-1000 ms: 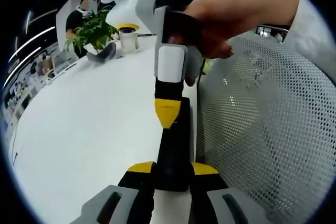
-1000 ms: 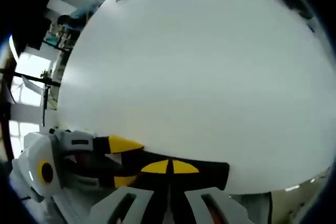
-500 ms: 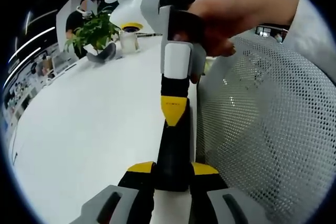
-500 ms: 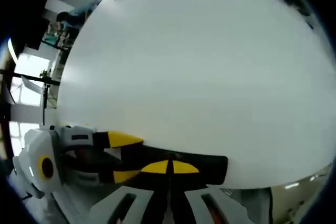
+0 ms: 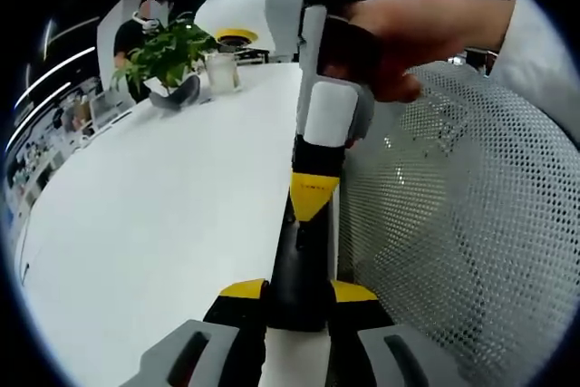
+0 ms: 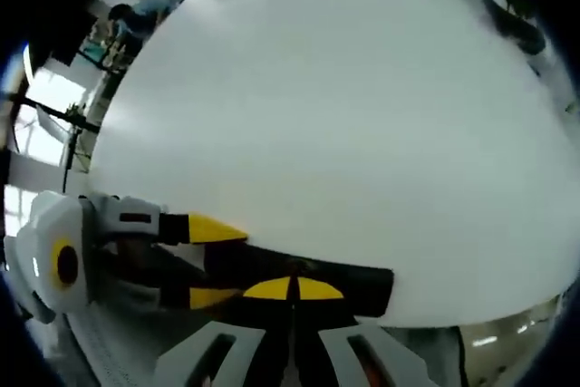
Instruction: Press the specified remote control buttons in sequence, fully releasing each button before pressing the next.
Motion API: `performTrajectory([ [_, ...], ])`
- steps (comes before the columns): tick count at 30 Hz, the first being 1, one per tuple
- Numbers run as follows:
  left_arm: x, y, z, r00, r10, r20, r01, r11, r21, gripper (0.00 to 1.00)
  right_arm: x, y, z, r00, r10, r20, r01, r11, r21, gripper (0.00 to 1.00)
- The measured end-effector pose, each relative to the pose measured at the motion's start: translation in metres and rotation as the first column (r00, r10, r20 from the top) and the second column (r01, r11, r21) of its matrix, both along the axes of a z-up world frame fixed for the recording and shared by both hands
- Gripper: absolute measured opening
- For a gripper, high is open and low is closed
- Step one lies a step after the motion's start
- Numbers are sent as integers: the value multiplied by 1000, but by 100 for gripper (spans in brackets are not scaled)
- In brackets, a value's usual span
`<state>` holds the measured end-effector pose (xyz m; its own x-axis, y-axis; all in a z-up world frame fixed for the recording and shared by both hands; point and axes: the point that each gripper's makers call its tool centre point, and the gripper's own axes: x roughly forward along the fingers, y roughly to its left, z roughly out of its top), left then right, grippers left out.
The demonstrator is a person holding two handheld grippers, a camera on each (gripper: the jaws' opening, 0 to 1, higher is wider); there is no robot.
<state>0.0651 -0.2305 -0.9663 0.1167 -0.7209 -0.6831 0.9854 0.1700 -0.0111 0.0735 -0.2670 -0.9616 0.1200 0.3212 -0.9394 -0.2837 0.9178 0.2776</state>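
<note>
Left gripper view, remote control [image 5: 301,260] buttons hidden, right hand-held gripper [image 5: 314,197] covering.

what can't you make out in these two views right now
- Remote buttons: left gripper view, seen edge-on, the right tongs' tip covers them.
- Contact with a button: right gripper view, the right tongs hide the remote face.
- Potted plant details: too small.

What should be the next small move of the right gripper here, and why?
Probably lift the right gripper slightly off the black remote. Its shut yellow tip sits on the remote, which the left gripper clamps at the white table edge; each button needs full release.
</note>
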Motion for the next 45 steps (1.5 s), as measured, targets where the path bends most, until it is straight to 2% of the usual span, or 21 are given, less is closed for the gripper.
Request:
performTrajectory([
  [11,1,0,1,1000,19,4,-19,1000,-3,25,3,2,0,992,31,125,-26,999,-46,0],
  [14,2,1,1,1000,28,3,-28,1000,-3,25,8,2,1,977,58,207,-43,996,-77,0],
  [15,1,1,0,1000,28,4,-28,1000,-2,24,6,3,1,976,81,204,-63,994,-92,0],
  [18,1,0,1,1000,28,6,-28,1000,1,24,6,1,1,978,76,193,-60,995,-85,0],
  [21,1,-1,1,1000,28,7,-28,1000,2,25,6,0,2,983,33,180,-25,999,-46,0],
  [24,1,-1,1,1000,26,7,-26,1000,6,25,6,-1,3,988,-46,147,45,999,8,0],
  [27,1,-1,1,1000,23,6,-23,1000,7,25,4,-3,2,990,-74,120,71,997,27,0],
  [34,1,-2,1,1000,22,6,-22,1000,7,25,1,-3,3,992,-97,83,94,995,37,0],
  [38,2,-2,1,1000,21,5,-21,1000,5,25,-5,-3,2,993,-120,23,118,992,53,0],
  [45,2,-1,1,1000,22,5,-22,1000,-1,25,-7,-3,2,989,-145,2,144,988,61,0],
])
